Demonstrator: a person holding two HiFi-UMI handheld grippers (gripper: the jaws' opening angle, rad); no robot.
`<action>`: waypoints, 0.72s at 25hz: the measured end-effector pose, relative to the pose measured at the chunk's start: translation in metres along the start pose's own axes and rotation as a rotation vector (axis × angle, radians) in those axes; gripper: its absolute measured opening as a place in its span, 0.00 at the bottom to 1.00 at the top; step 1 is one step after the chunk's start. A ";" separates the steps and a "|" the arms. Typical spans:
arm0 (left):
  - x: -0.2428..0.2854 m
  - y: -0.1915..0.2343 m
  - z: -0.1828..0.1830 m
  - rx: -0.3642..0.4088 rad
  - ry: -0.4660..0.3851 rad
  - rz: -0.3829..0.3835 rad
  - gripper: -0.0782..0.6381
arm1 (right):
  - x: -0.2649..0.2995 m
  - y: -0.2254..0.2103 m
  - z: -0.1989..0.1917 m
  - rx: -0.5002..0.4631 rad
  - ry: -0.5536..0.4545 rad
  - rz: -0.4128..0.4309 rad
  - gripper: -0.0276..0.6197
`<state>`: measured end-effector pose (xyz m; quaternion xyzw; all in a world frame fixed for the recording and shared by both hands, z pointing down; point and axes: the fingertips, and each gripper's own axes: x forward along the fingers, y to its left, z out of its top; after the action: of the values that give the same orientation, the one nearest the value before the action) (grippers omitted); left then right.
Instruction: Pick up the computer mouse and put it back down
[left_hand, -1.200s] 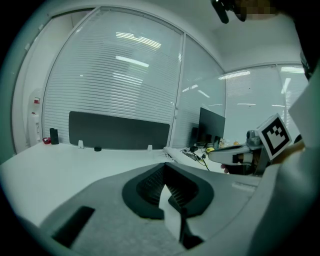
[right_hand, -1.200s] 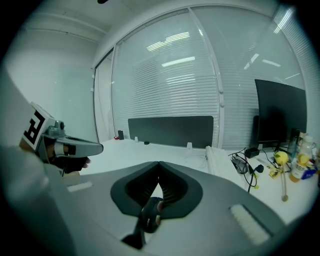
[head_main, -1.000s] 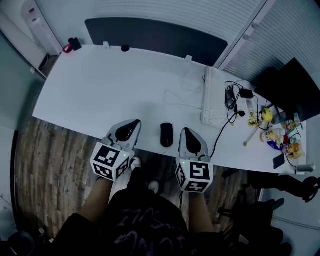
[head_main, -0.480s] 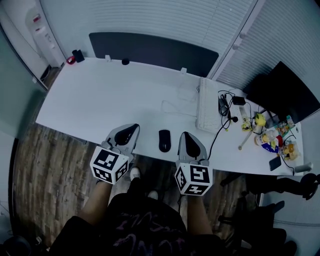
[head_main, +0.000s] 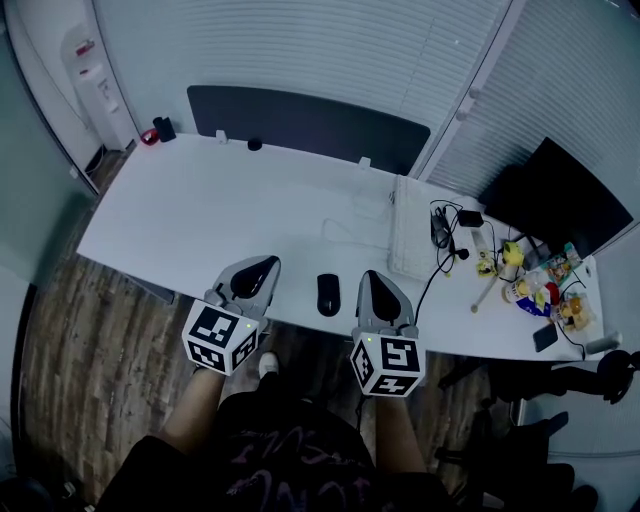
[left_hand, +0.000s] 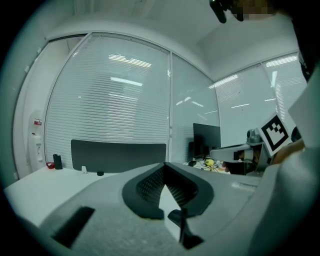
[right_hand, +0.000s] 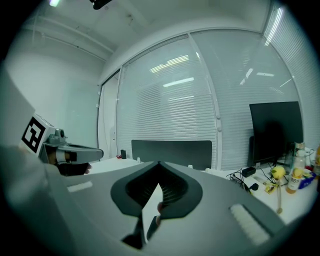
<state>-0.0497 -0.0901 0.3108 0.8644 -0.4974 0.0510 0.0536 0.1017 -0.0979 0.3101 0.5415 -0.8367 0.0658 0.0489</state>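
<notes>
While not much jumps out, the head view does differ from a second ago: the tabletop (head_main: 200, 210) looks a bit smaller and more of the blinds wall and the dark monitor (head_main: 560, 195) has slid into frame, so the person seems to have straightened up. The computer mouse (head_main: 328, 293) hasn't budged though. It's lying flat near the front edge of the tabletop, same spot relative to that edge, with the left gripper (head_main: 262, 265) on one side and the right gripper (head_main: 371, 277) on the other, neither touching it. Both gripper views look out level across the room and the mouse isn't in either. On the left the fingers (left_hand: 150, 187) meet at the tips with nothing pinched, and it's the same on the right, fingers (right_hand: 172, 192) together and empty. For the task, honestly, this could go either way: the mouse on the tabletop with empty grippers beside it fits a grab still to come just as well as one already done and set back down. As for writing, nothing is really readable. There are only the black-and-white square markers on the cubes (head_main: 222, 338), no brand showing on the mouse or the keyboard (head_main: 407, 238), and the desk clutter at the right is too small to read.
</notes>
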 end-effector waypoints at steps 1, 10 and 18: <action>-0.001 -0.001 0.001 0.002 -0.002 -0.001 0.11 | -0.001 0.001 0.001 -0.003 -0.002 0.002 0.06; -0.010 -0.011 0.019 0.030 -0.040 0.001 0.11 | -0.014 0.003 0.017 -0.023 -0.043 0.014 0.06; -0.023 -0.015 0.024 0.040 -0.056 0.030 0.11 | -0.024 0.012 0.023 -0.030 -0.080 0.063 0.06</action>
<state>-0.0472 -0.0664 0.2828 0.8588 -0.5105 0.0375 0.0218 0.0999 -0.0749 0.2833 0.5164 -0.8555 0.0329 0.0213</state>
